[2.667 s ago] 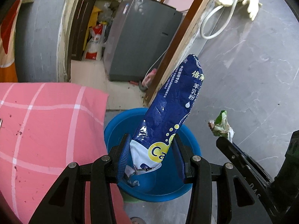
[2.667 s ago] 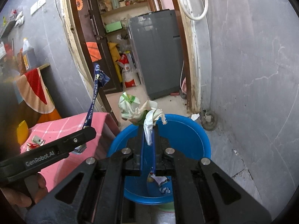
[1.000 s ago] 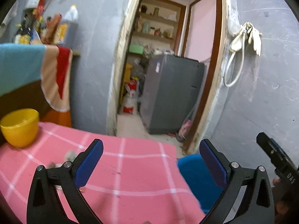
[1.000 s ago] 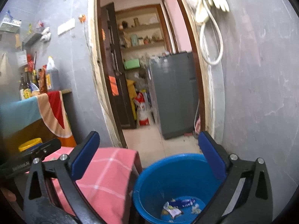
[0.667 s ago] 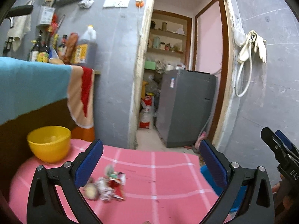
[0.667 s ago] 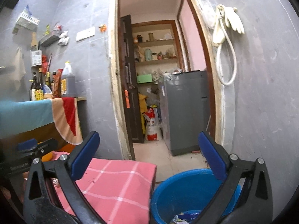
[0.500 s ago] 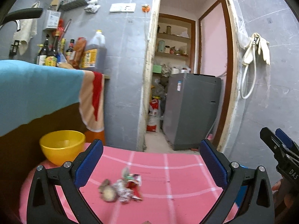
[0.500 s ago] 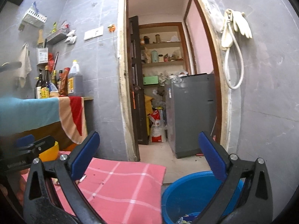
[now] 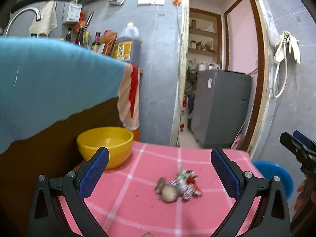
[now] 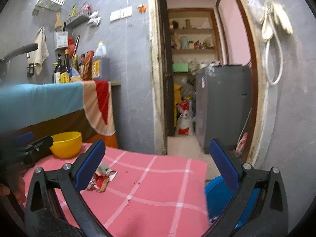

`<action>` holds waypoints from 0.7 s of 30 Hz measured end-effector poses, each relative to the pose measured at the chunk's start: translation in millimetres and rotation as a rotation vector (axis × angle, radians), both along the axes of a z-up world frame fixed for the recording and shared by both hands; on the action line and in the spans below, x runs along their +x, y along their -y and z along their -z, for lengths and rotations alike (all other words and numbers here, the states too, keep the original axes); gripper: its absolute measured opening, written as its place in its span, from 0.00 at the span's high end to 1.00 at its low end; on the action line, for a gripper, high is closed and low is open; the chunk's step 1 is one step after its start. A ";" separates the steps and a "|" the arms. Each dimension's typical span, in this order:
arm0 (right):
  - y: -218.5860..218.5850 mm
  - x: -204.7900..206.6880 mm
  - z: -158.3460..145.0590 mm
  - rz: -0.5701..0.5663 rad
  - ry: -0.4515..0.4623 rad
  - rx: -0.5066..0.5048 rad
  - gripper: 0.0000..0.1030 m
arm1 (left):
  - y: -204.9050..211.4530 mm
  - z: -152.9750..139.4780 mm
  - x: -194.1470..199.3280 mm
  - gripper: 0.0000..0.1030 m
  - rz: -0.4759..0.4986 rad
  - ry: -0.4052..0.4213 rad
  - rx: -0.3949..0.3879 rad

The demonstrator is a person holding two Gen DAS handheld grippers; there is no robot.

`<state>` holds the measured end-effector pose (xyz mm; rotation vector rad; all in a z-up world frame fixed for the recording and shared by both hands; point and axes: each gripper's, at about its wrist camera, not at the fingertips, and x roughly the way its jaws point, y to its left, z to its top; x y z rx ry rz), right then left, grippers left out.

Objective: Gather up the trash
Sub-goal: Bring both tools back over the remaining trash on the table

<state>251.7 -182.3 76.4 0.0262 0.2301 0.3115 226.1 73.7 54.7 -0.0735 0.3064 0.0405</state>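
Both of our grippers are spread wide and empty: our left gripper [image 9: 159, 173] hangs over the pink checked table [image 9: 138, 197], and between its blue pads [image 9: 93, 172] lies a small heap of crumpled wrappers [image 9: 177, 186], blurred, with what may be a brownish lump at its near side. Our right gripper [image 10: 156, 165] frames the same table from the side, the wrappers just beside its left finger. A yellow bowl [image 9: 105, 145] sits at the table's far left corner. Off the table's right edge, lower down, stands the blue bucket [image 10: 215, 199].
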 end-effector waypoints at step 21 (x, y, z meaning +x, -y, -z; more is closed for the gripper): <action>-75.1 62.1 64.2 -0.219 -0.421 -0.159 0.00 | -16.6 54.4 37.0 0.32 0.117 -0.384 -0.131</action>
